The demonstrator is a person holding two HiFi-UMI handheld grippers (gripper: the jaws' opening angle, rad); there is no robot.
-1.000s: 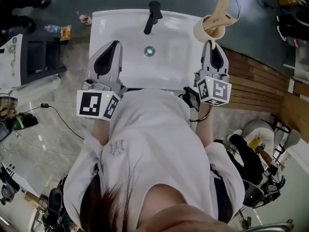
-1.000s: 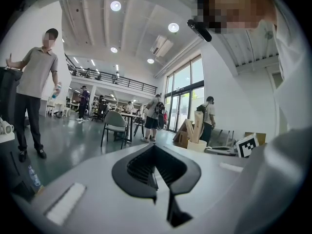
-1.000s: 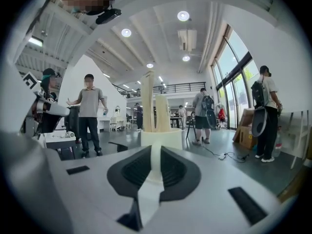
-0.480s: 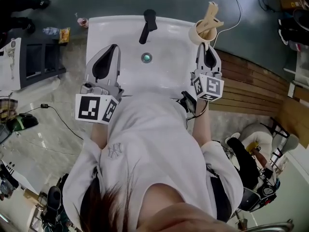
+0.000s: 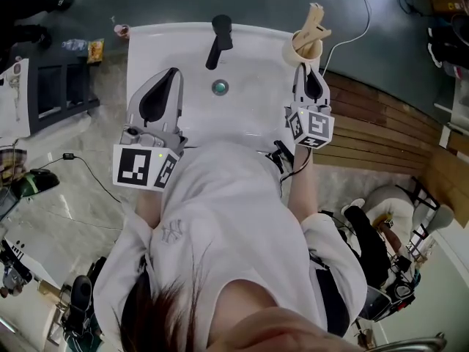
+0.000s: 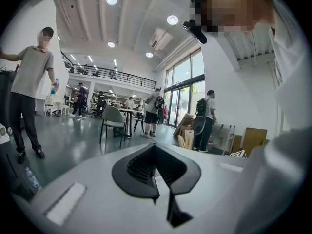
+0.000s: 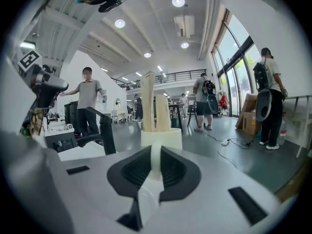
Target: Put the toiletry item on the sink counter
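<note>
A cream cup (image 5: 302,47) holding two tall cream toiletry pieces (image 5: 314,19) hangs at the back right corner of the white sink (image 5: 253,119). My right gripper (image 5: 305,67) is shut on the cup's near side. In the right gripper view a cream strip of the cup (image 7: 161,138) runs down between the black pads of the right gripper (image 7: 155,161), and the tall pieces (image 7: 147,102) stand upright behind it. My left gripper (image 5: 174,72) hovers over the sink's left part, and in its own view the left gripper (image 6: 155,149) is shut on nothing.
A black faucet (image 5: 218,38) stands at the sink's back middle, with the drain (image 5: 219,87) in front of it. A dark rack (image 5: 55,86) stands on the floor to the left, small bottles (image 5: 121,30) near it. Wooden planks (image 5: 381,138) lie to the right. Several people (image 7: 89,106) stand far off.
The right gripper with the cup has drawn further from the camera and a little left, staying at the sink's back right corner. The left gripper has hardly moved.
</note>
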